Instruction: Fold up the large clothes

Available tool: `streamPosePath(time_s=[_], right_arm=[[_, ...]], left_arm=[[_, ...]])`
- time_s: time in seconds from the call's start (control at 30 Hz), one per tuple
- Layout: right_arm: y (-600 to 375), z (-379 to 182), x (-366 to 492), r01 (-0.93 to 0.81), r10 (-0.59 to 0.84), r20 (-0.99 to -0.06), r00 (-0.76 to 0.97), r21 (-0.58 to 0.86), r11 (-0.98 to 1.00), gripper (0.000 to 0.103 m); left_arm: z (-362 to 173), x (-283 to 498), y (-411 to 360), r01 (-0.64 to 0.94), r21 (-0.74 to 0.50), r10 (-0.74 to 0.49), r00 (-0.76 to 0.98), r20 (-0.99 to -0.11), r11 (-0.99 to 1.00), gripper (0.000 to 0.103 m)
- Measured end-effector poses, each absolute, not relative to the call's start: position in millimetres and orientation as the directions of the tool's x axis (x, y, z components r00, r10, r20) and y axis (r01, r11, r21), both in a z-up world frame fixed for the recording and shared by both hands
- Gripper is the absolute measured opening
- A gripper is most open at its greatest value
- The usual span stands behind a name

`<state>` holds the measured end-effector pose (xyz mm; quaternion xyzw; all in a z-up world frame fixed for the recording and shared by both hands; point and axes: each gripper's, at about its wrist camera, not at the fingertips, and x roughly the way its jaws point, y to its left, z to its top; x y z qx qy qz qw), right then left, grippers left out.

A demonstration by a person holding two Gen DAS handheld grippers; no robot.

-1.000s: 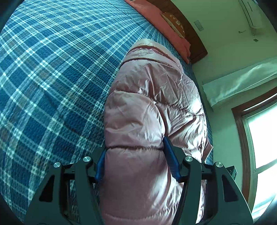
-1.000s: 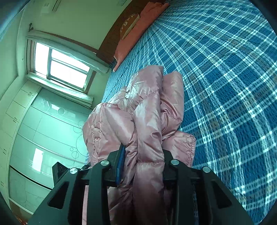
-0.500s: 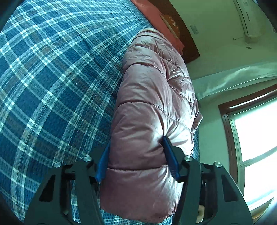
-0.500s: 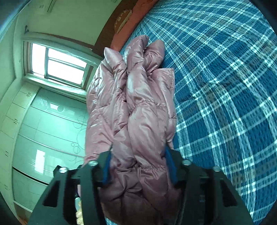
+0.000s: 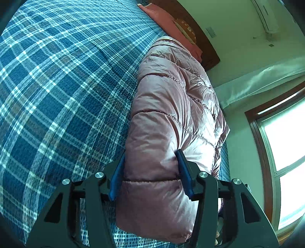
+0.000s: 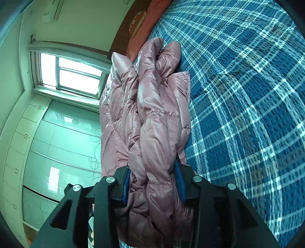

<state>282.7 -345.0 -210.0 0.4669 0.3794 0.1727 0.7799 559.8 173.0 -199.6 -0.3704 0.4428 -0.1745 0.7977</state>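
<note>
Left wrist view, left to right. One bed, under a blue plaid bedspread (image 5: pixel 63 91), is filling the left half of the frame. One pink puffer jacket (image 5: pixel 171 114) is lying along the bed's right-hand edge, bunched lengthwise and reaching toward the headboard. The left gripper (image 5: pixel 150 171) is clamping a quilted section of the jacket: two blue pads, one pressing in on each side, jaws held wide apart by the padding between them. One salmon pillow (image 5: pixel 164 21) with one brown cushion (image 5: pixel 185 28) on it is sitting at the head of the bed, against one dark wooden headboard (image 5: pixel 205 47). One air conditioner (image 5: pixel 265 17) is hanging high on the wall. One window (image 5: pixel 286 152) is showing at far right.

Right wrist view, left to right. One wardrobe (image 6: pixel 47 143) with frosted panels is standing at left, with the window (image 6: pixel 72 76) above it and the air conditioner (image 6: pixel 51 11) at the top. The jacket (image 6: pixel 152 118) is running up the centre, gathered into several folds, lying at the bedspread's (image 6: pixel 247 95) edge, toward the wardrobe. The right gripper (image 6: pixel 153 179) is squeezing a thick bundle of those folds between its two blue pads, jaws partly closed onto the fabric. The number of layers inside the grip cannot be counted. The pillow (image 6: pixel 150 28) and cushion (image 6: pixel 136 21) are showing beyond the jacket's far end.
</note>
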Motion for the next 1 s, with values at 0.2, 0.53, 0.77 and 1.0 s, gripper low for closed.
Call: streamPosePath(time_s=[0.2, 0.53, 0.77, 1.0], right_arm=[[-346, -202, 249, 0.105, 0.58, -0.429, 0.692, 0.856, 0.506, 0.05], [-337, -209, 206, 0.17, 0.52, -0.449, 0.727, 0.851, 0.497, 0.044], [-337, -190, 196, 0.175, 0.496, -0.449, 0.743, 0.847, 0.503, 0.045], [-338, -184, 158, 0.209, 0.477, -0.458, 0.75, 0.848, 0.487, 0.045]], left_arm=[[-193, 530, 178, -0.107, -0.748, -0.551, 0.61, -0.57, 0.655, 0.061], [-201, 518, 173, -0.158, -0.742, -0.514, 0.627, -0.586, 0.652, 0.049], [-182, 507, 173, -0.162, -0.652, -0.423, 0.642, -0.64, 0.741, 0.056], [-189, 496, 182, -0.241, -0.665, -0.412, 0.624, -0.664, 0.707, 0.066]])
